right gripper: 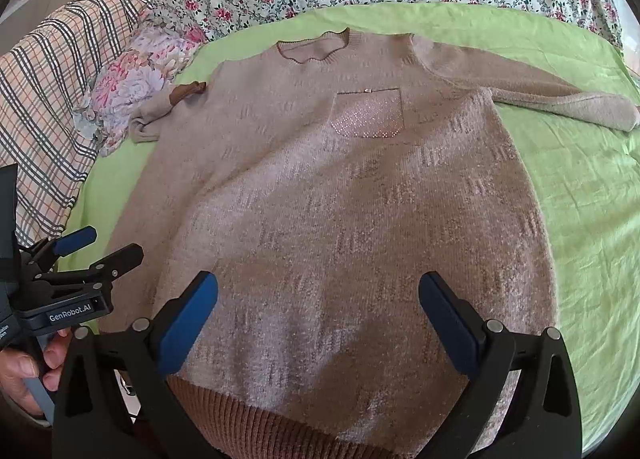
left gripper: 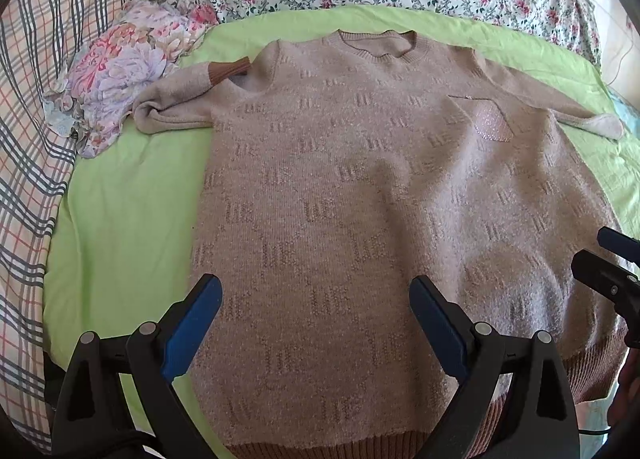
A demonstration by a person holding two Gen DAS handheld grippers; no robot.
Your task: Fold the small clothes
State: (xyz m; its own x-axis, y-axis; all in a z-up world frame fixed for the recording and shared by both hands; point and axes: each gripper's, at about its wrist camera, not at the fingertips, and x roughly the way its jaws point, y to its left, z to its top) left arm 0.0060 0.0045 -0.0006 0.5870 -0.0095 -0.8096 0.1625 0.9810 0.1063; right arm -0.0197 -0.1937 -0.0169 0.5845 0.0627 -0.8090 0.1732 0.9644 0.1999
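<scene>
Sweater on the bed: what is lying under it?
The sweater lies flat on a light green sheet, which shows around its body and sleeves. Whatever sits directly beneath the knit body is covered, so nothing more can be told.

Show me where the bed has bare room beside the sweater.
Bare green sheet lies right of the sweater, below its outstretched right sleeve. A narrower strip runs left, between sweater and plaid blanket. The upper left is crowded: bunched left sleeve against floral cloth.
</scene>
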